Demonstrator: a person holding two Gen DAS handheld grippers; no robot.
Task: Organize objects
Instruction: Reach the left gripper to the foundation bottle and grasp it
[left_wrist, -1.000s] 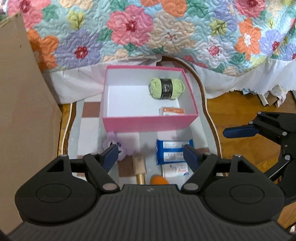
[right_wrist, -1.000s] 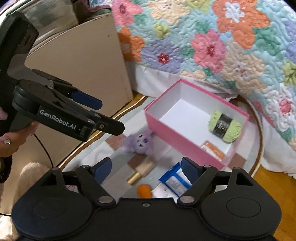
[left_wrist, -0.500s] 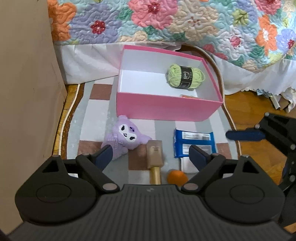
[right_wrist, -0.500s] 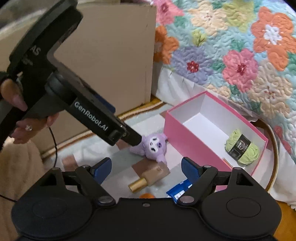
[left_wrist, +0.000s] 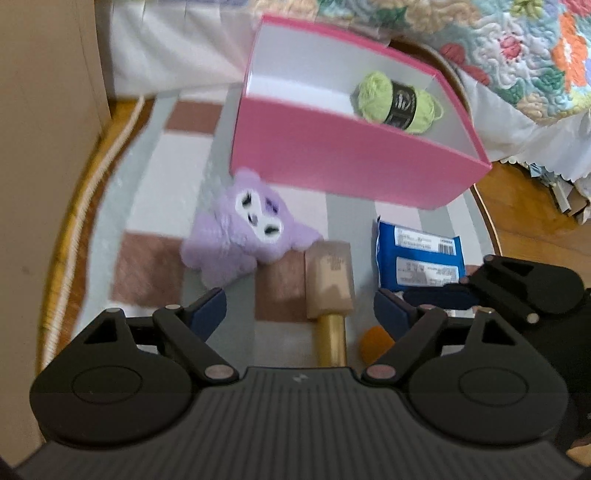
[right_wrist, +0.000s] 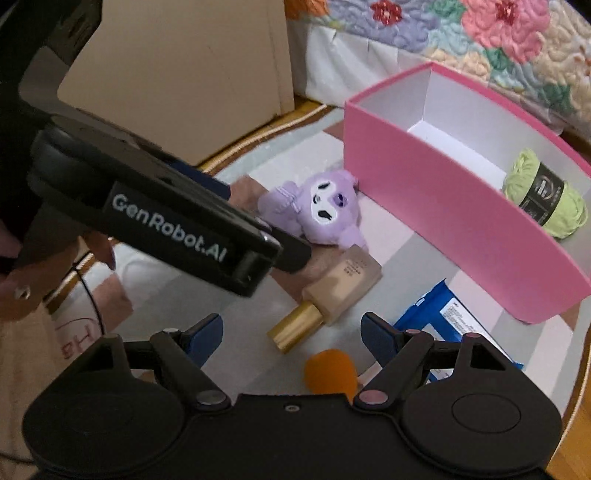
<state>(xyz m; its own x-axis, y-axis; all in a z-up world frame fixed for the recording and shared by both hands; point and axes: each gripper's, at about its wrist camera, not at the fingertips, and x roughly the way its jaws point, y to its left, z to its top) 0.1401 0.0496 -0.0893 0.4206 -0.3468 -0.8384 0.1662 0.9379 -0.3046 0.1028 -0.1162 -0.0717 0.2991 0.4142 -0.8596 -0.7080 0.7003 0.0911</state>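
Note:
A pink box (left_wrist: 343, 155) (right_wrist: 436, 206) holds a green yarn ball (left_wrist: 397, 101) (right_wrist: 543, 197). On the rug in front of it lie a purple plush toy (left_wrist: 243, 232) (right_wrist: 317, 206), a beige bottle with a gold cap (left_wrist: 330, 288) (right_wrist: 332, 288), a small orange ball (left_wrist: 375, 341) (right_wrist: 330, 373) and a blue packet (left_wrist: 419, 256) (right_wrist: 454, 321). My left gripper (left_wrist: 301, 312) is open, low over the bottle beside the plush. My right gripper (right_wrist: 291, 334) is open, above the orange ball and gold cap. Both are empty.
A checked oval rug (left_wrist: 159, 192) covers a wood floor (left_wrist: 524, 206). A beige cabinet side (left_wrist: 44, 110) stands at the left. A floral quilt (left_wrist: 517, 44) and white bed skirt hang behind the box. The right gripper's body (left_wrist: 532, 291) is close by.
Both grippers have come down and closer to the objects on the rug. The left one now hangs over the bottle, the right one over the orange ball. Both stayed open.

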